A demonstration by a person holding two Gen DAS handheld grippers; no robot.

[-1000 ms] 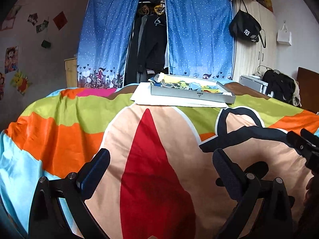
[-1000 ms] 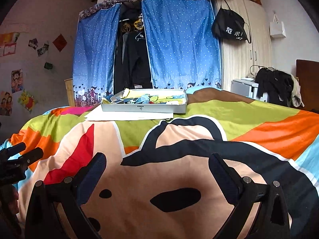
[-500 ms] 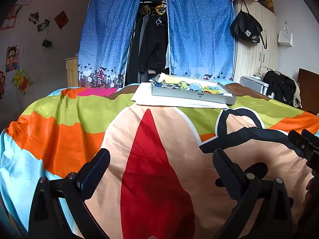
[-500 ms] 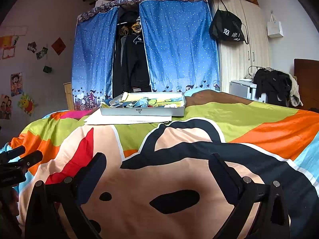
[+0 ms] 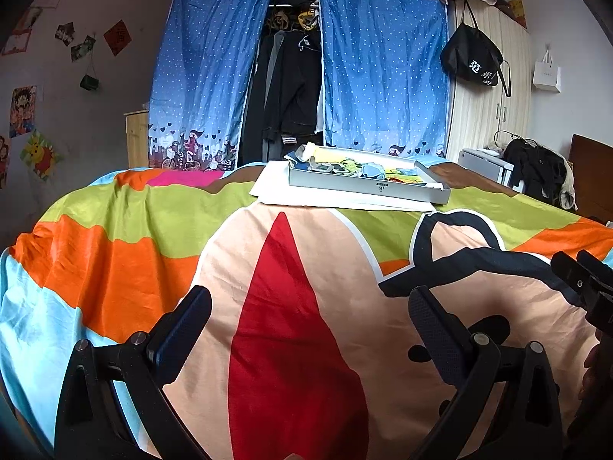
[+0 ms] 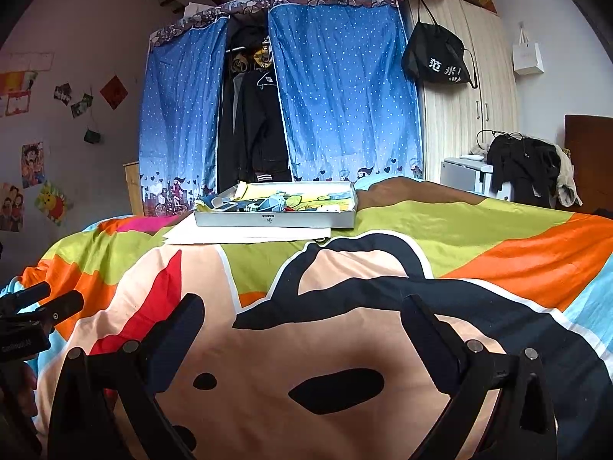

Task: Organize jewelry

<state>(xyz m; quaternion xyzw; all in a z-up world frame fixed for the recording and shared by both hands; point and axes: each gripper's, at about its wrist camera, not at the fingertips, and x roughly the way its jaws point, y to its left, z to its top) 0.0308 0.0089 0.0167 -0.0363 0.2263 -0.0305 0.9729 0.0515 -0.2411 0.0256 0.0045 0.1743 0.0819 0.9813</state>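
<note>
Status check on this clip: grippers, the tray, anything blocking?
Left gripper open, empty. Right gripper open, empty. Tray of small items sits on white paper, far across the bedspread. Path unobstructed.

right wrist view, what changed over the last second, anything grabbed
Nothing grabbed. The right tool tipped upward a little, so the tray sits lower in its view. The left tool barely shifted. Both stay open and empty over the bedspread; the tray is unmoved on its white sheet.

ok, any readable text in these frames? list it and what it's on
"范米" in white: black bag hung on the wardrobe; more characters follow, cut off or too small to read.
Tray front label: too small.
Red diamond paper on the wall: character blurred.
Left gripper body label: blurred.
</note>
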